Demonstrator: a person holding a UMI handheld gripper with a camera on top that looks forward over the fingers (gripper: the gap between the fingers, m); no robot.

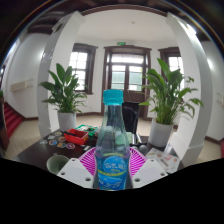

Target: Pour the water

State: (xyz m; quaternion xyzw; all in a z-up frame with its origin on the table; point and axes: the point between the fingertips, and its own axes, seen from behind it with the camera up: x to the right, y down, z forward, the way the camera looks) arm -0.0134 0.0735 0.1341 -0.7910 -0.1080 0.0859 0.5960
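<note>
The fingers (pixel 112 163) are gripping a capped water bottle (pixel 112 140), holding it upright above the desk (pixel 40 152); pouring is apparently not yet beginning.

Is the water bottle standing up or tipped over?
Standing up: the bottle is upright between the gripper's fingers, blue cap on top.

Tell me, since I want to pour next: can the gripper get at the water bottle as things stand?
Probably yes: the water bottle already stands upright between the gripper's pink-padded fingers, nothing in between. Whether both pads press on it is unclear.
</note>
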